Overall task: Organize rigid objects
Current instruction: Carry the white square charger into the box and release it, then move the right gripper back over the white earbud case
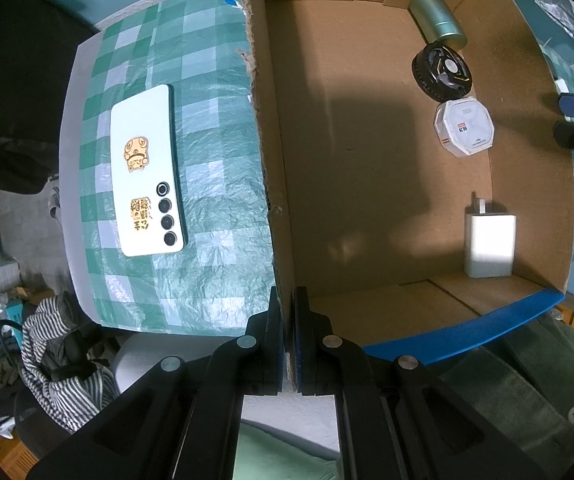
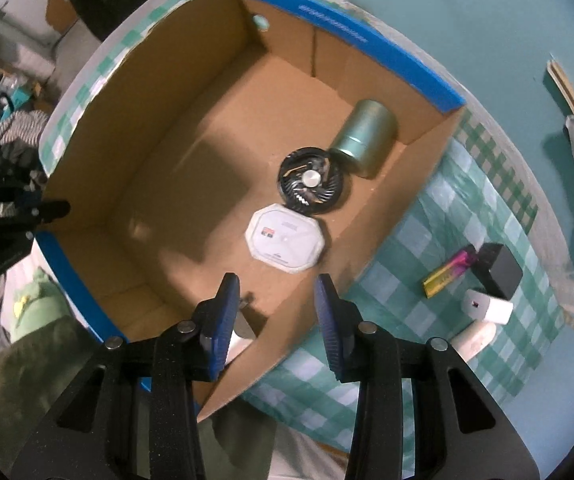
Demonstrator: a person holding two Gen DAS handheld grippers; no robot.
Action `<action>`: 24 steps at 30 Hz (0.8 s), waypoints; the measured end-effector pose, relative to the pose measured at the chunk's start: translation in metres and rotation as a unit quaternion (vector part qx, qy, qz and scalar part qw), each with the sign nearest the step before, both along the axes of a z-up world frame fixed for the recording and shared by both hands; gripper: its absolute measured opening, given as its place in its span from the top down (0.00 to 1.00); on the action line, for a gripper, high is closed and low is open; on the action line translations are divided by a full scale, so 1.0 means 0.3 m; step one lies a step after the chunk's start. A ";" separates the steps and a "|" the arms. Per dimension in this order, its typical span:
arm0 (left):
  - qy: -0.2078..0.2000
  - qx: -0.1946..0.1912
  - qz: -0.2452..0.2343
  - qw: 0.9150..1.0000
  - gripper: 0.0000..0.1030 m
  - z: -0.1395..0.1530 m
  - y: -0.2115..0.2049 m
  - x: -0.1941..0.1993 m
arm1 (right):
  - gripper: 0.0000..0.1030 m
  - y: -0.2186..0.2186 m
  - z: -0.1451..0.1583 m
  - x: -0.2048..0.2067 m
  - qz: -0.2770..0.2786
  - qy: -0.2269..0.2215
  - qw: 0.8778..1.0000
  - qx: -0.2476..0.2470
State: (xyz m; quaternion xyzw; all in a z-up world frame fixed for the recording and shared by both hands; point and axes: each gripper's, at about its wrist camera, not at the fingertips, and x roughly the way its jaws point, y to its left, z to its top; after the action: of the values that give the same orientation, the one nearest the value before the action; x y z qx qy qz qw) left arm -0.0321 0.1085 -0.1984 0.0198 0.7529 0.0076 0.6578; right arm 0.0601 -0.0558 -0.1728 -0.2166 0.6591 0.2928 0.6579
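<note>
Cardboard box (image 1: 367,200) wall pinched by left gripper (image 1: 288,320).

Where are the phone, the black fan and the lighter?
phone (image 1: 147,172): left wrist view, middle of its back.
black fan (image 2: 312,185): right wrist view, near its hub.
lighter (image 2: 449,273): right wrist view, mid-body.

White charger (image 2: 243,334) half hidden behind right claw (image 2: 277,312) finger; box print (image 2: 333,22) too blurred to read.
</note>
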 end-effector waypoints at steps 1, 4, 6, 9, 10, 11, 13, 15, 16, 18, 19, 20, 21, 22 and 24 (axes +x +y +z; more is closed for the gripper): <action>0.000 0.000 0.000 1.000 0.96 0.000 0.000 0.000 | 0.63 -0.013 0.006 0.008 -0.009 0.001 1.000 0.004; 0.000 -0.001 0.000 1.000 0.96 0.000 0.000 0.000 | 0.62 -0.059 0.028 0.031 -0.032 -0.001 0.999 0.015; 0.000 0.000 -0.001 1.000 0.96 0.000 0.001 -0.001 | 0.60 -0.092 0.042 0.043 -0.047 -0.003 0.999 0.019; 0.000 0.000 -0.002 1.000 0.96 0.000 0.005 -0.001 | 0.59 -0.147 0.059 0.062 -0.072 -0.005 0.997 0.023; 0.000 0.000 -0.002 1.000 0.96 -0.001 0.004 -0.001 | 0.59 -0.164 0.061 0.067 -0.079 -0.006 0.997 0.024; 0.000 0.000 -0.002 1.000 0.96 0.000 0.004 -0.001 | 0.59 -0.186 0.064 0.073 -0.088 -0.005 0.996 0.024; 0.001 0.001 -0.004 1.000 0.96 -0.001 0.004 -0.001 | 0.59 -0.221 0.064 0.083 -0.101 -0.004 0.995 0.023; 0.002 0.002 -0.005 1.000 0.96 -0.001 0.006 0.000 | 0.59 -0.260 0.061 0.094 -0.117 -0.003 0.993 0.021; 0.002 0.002 -0.005 1.000 0.96 -0.001 0.006 0.001 | 0.59 -0.277 0.060 0.099 -0.123 -0.003 0.992 0.020; 0.002 0.003 -0.006 1.000 0.96 -0.002 0.003 0.001 | 0.59 -0.315 0.058 0.107 -0.137 -0.003 0.990 0.017; 0.003 0.003 -0.006 1.000 0.96 -0.003 0.002 0.002 | 0.56 -0.335 0.056 0.112 -0.145 -0.002 0.989 0.016; 0.003 0.004 -0.007 1.000 0.96 -0.003 0.001 0.001 | 0.50 -0.356 0.054 0.118 -0.153 -0.003 0.988 0.014; 0.003 0.004 -0.007 1.000 0.96 -0.003 0.001 0.001 | 0.48 -0.372 0.054 0.122 -0.159 -0.006 0.987 0.012; 0.003 0.005 -0.007 1.000 0.96 -0.004 0.000 0.001 | 0.47 -0.392 0.052 0.128 -0.167 -0.007 0.986 0.009; 0.003 0.004 -0.007 1.000 0.96 -0.004 0.000 0.001 | 0.47 -0.430 0.041 0.143 -0.182 -0.004 0.983 0.006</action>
State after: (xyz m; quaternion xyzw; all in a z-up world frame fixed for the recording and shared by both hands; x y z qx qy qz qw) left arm -0.0319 0.1085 -0.1995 0.0278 0.7544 0.0064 0.6558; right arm 0.1028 -0.1848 -0.1606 -0.0902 0.6827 0.1715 0.7046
